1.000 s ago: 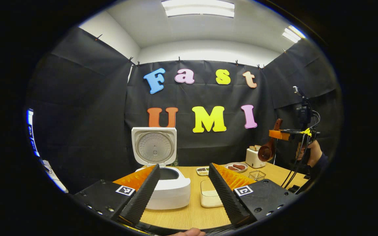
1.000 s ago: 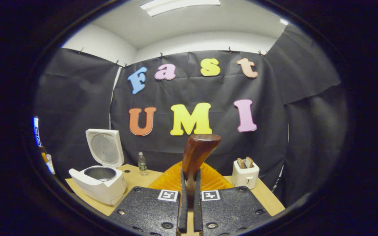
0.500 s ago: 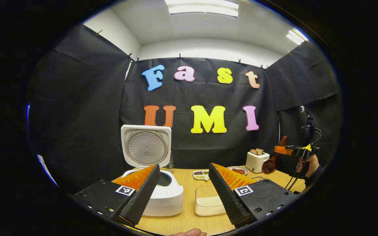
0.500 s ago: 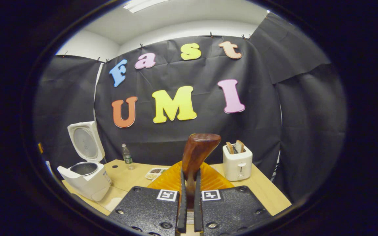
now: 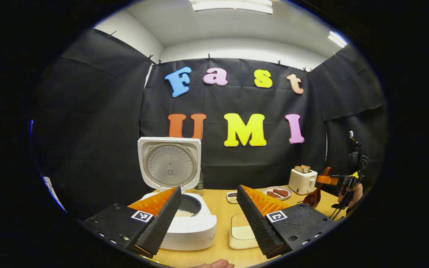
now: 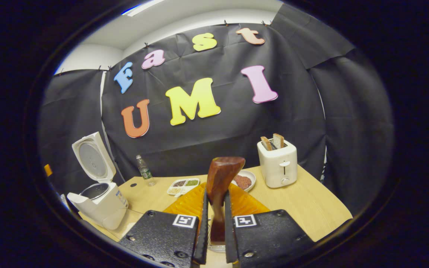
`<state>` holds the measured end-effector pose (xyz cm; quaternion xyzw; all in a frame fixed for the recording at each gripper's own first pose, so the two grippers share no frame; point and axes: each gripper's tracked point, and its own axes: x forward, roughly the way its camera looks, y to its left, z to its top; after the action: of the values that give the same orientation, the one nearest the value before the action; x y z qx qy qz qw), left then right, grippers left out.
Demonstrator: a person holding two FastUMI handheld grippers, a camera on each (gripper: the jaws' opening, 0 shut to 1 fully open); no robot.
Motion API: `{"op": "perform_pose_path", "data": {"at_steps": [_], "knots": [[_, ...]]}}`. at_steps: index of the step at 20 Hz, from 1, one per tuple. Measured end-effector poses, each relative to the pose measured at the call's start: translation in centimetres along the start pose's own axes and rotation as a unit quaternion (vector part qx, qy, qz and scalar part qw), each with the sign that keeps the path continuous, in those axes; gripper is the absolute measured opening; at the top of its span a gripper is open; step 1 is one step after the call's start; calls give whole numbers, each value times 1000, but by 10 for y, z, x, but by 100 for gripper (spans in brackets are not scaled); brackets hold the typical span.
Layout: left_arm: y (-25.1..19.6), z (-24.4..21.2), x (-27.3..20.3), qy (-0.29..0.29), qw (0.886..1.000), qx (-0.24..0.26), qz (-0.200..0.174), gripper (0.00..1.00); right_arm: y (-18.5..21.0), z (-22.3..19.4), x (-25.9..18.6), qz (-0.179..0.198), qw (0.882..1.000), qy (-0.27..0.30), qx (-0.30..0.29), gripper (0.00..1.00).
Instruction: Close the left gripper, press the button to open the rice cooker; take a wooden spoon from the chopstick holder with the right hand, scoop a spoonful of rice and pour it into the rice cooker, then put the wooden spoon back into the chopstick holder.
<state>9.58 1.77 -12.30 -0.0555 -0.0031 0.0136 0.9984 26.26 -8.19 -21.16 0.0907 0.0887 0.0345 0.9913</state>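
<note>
Left gripper view first: no brand or readable writing showed on any appliance — the only markings were small square black-and-white tags on the gripper's own body. The left gripper [image 5: 209, 208] stood spread wide, its two fingers well apart and holding nothing, above the near edge of the wooden table [image 5: 220, 208]. Between and behind the fingers sat the white rice cooker [image 5: 184, 223], lid raised upright, with a pale layer visible in its pot. Just right of it lay a shallow white tray of rice [image 5: 242, 234]. Farther back were a small sectioned dish [image 5: 232, 196], a plate of reddish food [image 5: 277, 192] and a white toaster [image 5: 302, 180] with bread in it. At the far right a hand [image 5: 352, 193] held the right gripper [image 5: 328, 180], which carried the wooden spoon [image 5: 317, 195] bowl-down, hanging above the table's right end.

Right gripper view: again nothing legible, only the square tags. The right gripper [image 6: 214, 219] was pinched tight on the wooden spoon's [image 6: 220, 186] handle, which rose upright between the fingers. A wire holder showed dimly below the handle — too hidden to tell more. The open rice cooker [image 6: 99, 201] stood at left, a small bottle [image 6: 144, 173] behind it, the toaster [image 6: 277, 163] at right.
</note>
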Motion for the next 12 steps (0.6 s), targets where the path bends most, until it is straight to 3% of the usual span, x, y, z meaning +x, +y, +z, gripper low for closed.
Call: {"op": "perform_pose_path", "data": {"at_steps": [2, 3, 4, 5, 12], "knots": [[0, 1, 4, 4, 1000, -14, -8, 94, -15, 8, -4, -39, 999, -13, -16, 55], [2, 2, 6, 6, 1000, -21, -7, 94, -16, 14, -9, -50, 998, -17, -25, 77], [5, 1, 8, 9, 1000, -24, -6, 94, -17, 19, -14, -56, 998, -24, -30, 83], [8, 1, 10, 11, 1000, -25, -4, 94, -16, 26, -18, -58, 997, -31, -34, 95], [37, 12, 38, 19, 1000, 2, 16, 94, 1, 60, -73, -69, 994, -63, -62, 95]]}}
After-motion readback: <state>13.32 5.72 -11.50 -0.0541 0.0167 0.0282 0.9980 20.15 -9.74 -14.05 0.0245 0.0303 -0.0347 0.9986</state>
